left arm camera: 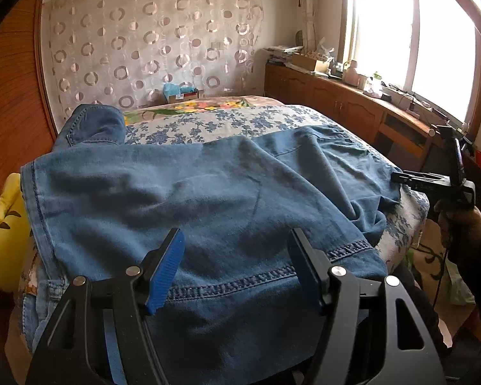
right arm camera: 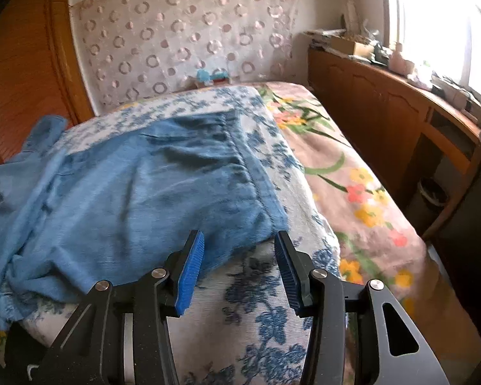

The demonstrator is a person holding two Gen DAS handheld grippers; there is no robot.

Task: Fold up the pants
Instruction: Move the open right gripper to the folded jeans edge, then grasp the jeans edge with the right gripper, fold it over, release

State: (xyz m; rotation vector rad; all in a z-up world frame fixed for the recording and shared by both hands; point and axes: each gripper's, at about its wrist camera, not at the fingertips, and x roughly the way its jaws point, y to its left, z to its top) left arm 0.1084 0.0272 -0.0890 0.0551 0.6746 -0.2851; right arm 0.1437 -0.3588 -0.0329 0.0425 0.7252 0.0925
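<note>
**Mia:** Where are the blue jeans point(left arm camera: 208, 199)?

**Tom:** They lie spread out on the bed, on top of the white cover with blue flowers point(left arm camera: 240, 122). One leg end is bunched up at the far left. The waistband point(right arm camera: 250, 166) lies on the right side of the flowered cover.

**Mia:** What is the left gripper point(left arm camera: 235, 272) doing?

**Tom:** Its two fingers are spread wide apart. They sit over the stitched hem point(left arm camera: 240, 280) of the jeans at the near edge. The blue pads point(left arm camera: 165, 272) are not squeezing the cloth, so it holds nothing.

**Mia:** And the right gripper point(right arm camera: 239, 271)?

**Tom:** It is wide open too. It is at the near corner of the jeans, by the waistband. The left pad is just beside the cloth edge, maybe touching it. Between the fingers there is mostly flowered cover. It holds nothing.

**Mia:** Can the left camera see the right gripper?

**Tom:** Yes, it is at the far right end of the jeans, with a hand point(left arm camera: 458, 224) holding it.

**Mia:** What else is there?

**Tom:** A pink blanket with flowers point(right arm camera: 352, 173) is under the cover.
</note>
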